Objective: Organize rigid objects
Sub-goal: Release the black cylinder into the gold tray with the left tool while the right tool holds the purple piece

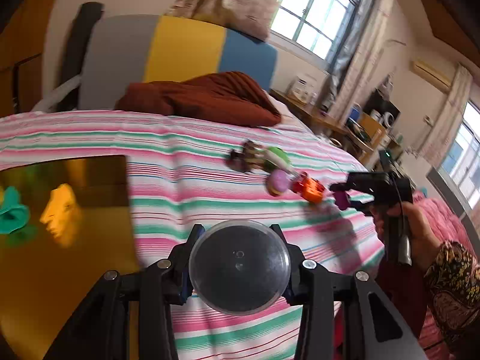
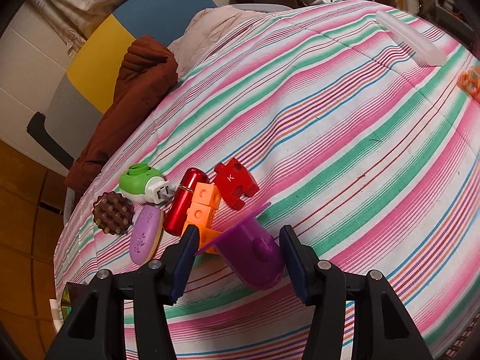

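In the left wrist view my left gripper [image 1: 237,231] is shut on a clear round dome [image 1: 240,267] and holds it above the striped bedspread [image 1: 195,186]. My right gripper [image 2: 240,234] is shut on a purple flanged cup [image 2: 252,255], tilted just above the bed; it also shows at the right of the left wrist view as the right gripper [image 1: 339,192]. Beside the cup lies a cluster: orange cubes [image 2: 204,204], a red metallic cylinder [image 2: 186,201], a red puzzle piece marked K [image 2: 235,183], a lilac oval case [image 2: 147,238], a green-and-white plug-in [image 2: 141,183] and a brown studded ball [image 2: 113,213].
A gold-lined box [image 1: 99,177] at the left holds a teal piece [image 1: 12,216] and an orange-yellow piece [image 1: 60,213]. A rust-brown garment [image 2: 135,102] lies at the head of the bed. A clear tube [image 2: 411,39] and an orange object [image 2: 471,81] lie farther off.
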{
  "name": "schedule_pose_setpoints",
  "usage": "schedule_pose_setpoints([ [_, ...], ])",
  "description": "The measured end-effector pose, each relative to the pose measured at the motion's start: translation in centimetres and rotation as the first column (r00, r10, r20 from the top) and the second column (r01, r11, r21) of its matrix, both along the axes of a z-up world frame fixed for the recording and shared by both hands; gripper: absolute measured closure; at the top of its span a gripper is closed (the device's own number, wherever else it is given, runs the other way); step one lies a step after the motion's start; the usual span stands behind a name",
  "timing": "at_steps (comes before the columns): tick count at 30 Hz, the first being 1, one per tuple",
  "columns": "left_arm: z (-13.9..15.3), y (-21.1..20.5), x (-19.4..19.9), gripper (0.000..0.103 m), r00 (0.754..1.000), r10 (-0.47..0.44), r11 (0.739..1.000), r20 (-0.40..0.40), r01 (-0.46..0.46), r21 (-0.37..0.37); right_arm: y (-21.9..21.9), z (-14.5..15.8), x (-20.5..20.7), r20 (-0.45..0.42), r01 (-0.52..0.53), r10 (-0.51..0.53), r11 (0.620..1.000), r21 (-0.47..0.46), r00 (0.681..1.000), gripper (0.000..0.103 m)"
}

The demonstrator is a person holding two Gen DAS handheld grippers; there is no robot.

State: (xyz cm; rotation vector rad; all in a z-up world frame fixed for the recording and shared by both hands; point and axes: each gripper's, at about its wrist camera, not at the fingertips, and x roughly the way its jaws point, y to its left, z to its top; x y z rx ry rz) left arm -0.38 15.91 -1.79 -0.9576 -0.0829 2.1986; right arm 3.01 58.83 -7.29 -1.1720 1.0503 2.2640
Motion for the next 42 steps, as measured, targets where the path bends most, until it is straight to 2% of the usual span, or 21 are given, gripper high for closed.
schedule_pose_setpoints([
  [7,-0.5,-5.9,-2.2,0.060,0.988,0.155,0.988,0.018,-0.155,-0.006,-0.6,0.5,-0.4,0.018,-0.019,0.018,0.998,0.067,1.000,0.047],
  [11,-1.1,-9.7,-3.8,0.060,0.965,0.258,0.966,0.043,-0.257,-0.017,-1.5,1.7,-0.5,-0.006,-0.042,0.043,0.989,0.144,0.999,0.047],
  [16,-2.8,-13.7,-5.9,0.060,0.927,0.361,0.932,0.100,-0.355,-0.070,-3.6,3.1,-1.3,-0.021,-0.111,0.120,0.963,0.245,0.993,0.047],
  [20,-4.7,-15.9,-7.5,0.060,0.895,0.427,0.900,0.133,-0.405,-0.163,-4.7,3.2,-1.8,-0.015,-0.160,0.170,0.950,0.266,0.985,0.047],
  [23,-5.7,-17.2,-8.5,0.060,0.877,0.455,0.885,0.155,-0.426,-0.186,-4.8,2.8,-2.0,0.003,-0.171,0.177,0.950,0.262,0.984,0.047],
  [25,-6.0,-17.9,-8.9,0.060,0.869,0.462,0.884,0.177,-0.434,-0.175,-4.7,2.7,-1.9,0.002,-0.167,0.172,0.952,0.255,0.985,0.047],
  [28,-6.2,-18.2,-9.6,0.059,0.862,0.477,0.871,0.172,-0.436,-0.225,-4.4,2.7,-1.7,-0.001,-0.153,0.158,0.957,0.246,0.987,0.047],
  [30,-6.4,-18.7,-9.8,0.059,0.844,0.506,0.854,0.177,-0.461,-0.243,-4.3,2.7,-1.6,-0.001,-0.148,0.153,0.960,0.239,0.988,0.047],
  [33,-6.5,-19.6,-9.7,0.051,0.812,0.555,0.823,0.180,-0.505,-0.258,-4.5,2.7,-1.8,0.008,-0.153,0.156,0.956,0.249,0.988,0.047],
  [35,-6.1,-20.2,-9.2,0.043,0.790,0.594,0.796,0.150,-0.550,-0.253,-4.7,2.7,-1.9,0.016,-0.163,0.164,0.952,0.260,0.986,0.047],
  [38,-5.0,-21.3,-7.8,0.043,0.764,0.639,0.762,0.089,-0.613,-0.209,-5.2,2.7,-2.1,0.025,-0.182,0.182,0.944,0.274,0.983,0.047],
  [42,-4.2,-22.0,-6.3,0.043,0.754,0.653,0.754,0.066,-0.640,-0.147,-5.7,2.9,-2.3,0.034,-0.198,0.197,0.931,0.308,0.980,0.047],
])
